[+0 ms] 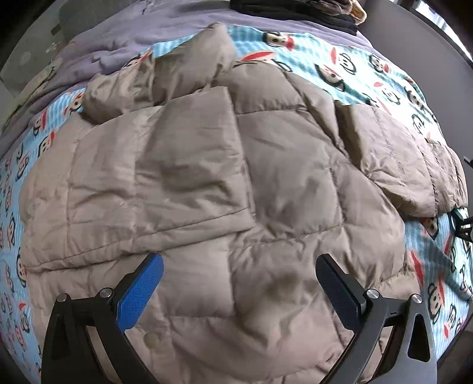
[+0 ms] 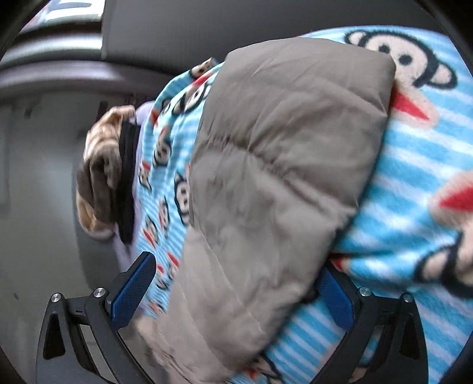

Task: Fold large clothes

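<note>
- the left gripper (image 1: 239,283) hangs over the near part of the jacket (image 1: 207,183), jaws wide, nothing held.
- the right gripper (image 2: 236,283) has its jaws wide around a padded end of the jacket, probably a sleeve; the pads do not press on it.
- the jacket lies spread on the blanket (image 1: 369,76) on the bed, long axis running away from the left camera, one sleeve folded over the body.
- risk: the puffy fill may spring back and undo the fold; a shallow pinch may slip off the slick shell.
- far off, dark clothes (image 1: 295,9) are piled.
</note>
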Available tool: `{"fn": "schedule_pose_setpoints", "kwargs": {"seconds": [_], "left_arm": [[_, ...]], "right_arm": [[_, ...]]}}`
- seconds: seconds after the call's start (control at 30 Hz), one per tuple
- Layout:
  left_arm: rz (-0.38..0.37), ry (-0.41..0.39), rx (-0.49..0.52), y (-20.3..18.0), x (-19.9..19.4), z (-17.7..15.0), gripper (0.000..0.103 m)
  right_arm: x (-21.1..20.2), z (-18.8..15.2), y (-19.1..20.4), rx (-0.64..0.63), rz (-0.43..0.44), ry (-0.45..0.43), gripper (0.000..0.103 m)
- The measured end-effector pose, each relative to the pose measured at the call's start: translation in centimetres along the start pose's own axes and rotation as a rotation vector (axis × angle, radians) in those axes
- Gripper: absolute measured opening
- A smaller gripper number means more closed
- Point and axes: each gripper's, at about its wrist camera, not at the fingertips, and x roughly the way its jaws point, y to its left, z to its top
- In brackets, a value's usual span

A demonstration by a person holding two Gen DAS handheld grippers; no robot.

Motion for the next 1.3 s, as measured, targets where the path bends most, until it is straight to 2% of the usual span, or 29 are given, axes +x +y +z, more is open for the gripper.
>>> {"fn": "schedule_pose_setpoints", "kwargs": {"seconds": [0.17, 0.27, 0.33, 0.4, 0.43, 0.47, 0.5, 0.53, 0.57, 0.77, 0.93, 1.1, 1.2, 1.3], "left_arm": [[-0.014, -0.002, 0.046, -1.5, 0.3, 0.7, 0.103], [0.003, -0.001, 0.079, -2.3, 0.5, 0.8, 0.103], [0.003, -0.001, 0.079, -2.3, 0.5, 0.9, 0.103], [0.023, -0.005, 0.077, -2.2, 0.6, 1.1, 0.103], [0.038, -0.009, 0.080, -2.2, 0.6, 1.1, 0.103], [0.049, -0.012, 0.084, -2.0, 0.6, 1.1, 0.103], [0.052, -0.010, 0.087, -1.8, 0.6, 1.0, 0.103], [0.052, -0.004, 0.088, -1.6, 0.6, 1.1, 0.103], [0.053, -0.002, 0.090, -1.5, 0.5, 1.1, 0.103], [0.086, -0.017, 0.048, 0.6, -0.1, 0.9, 0.103], [0.085, -0.039, 0.011, 3.2, -1.2, 0.5, 0.103], [0.093, -0.057, -0.029, 6.7, -1.7, -0.1, 0.103], [0.099, -0.062, -0.052, 9.0, -1.6, -0.8, 0.103], [0.092, -0.068, -0.088, 11.5, -1.6, -1.5, 0.103]], "right_arm": [[1.0, 0.8, 0.0, 0.047, 0.032, -0.001, 0.103], [1.1, 0.9, 0.1, 0.054, 0.041, -0.001, 0.102], [1.1, 0.9, 0.1, 0.063, 0.044, 0.001, 0.097], [1.3, 0.9, 0.3, 0.082, 0.035, 0.007, 0.079], [1.3, 1.0, 0.3, 0.090, 0.035, 0.012, 0.067], [1.5, 0.9, 0.5, 0.097, 0.032, 0.015, 0.048], [1.6, 0.9, 0.8, 0.096, 0.024, 0.019, 0.035], [1.8, 0.8, 1.1, 0.088, 0.023, 0.025, 0.014], [2.0, 0.7, 1.6, 0.070, 0.033, 0.031, 0.009], [1.9, -1.8, 7.0, -0.142, 0.027, 0.036, 0.008], [2.8, -6.6, 13.9, -0.392, 0.050, 0.076, 0.008], [5.7, -16.2, 22.2, -0.767, 0.060, 0.149, 0.008], [8.1, -23.0, 24.6, -0.947, 0.055, 0.207, 0.008], [11.0, -29.2, 24.6, -1.056, 0.039, 0.292, 0.008]]}}
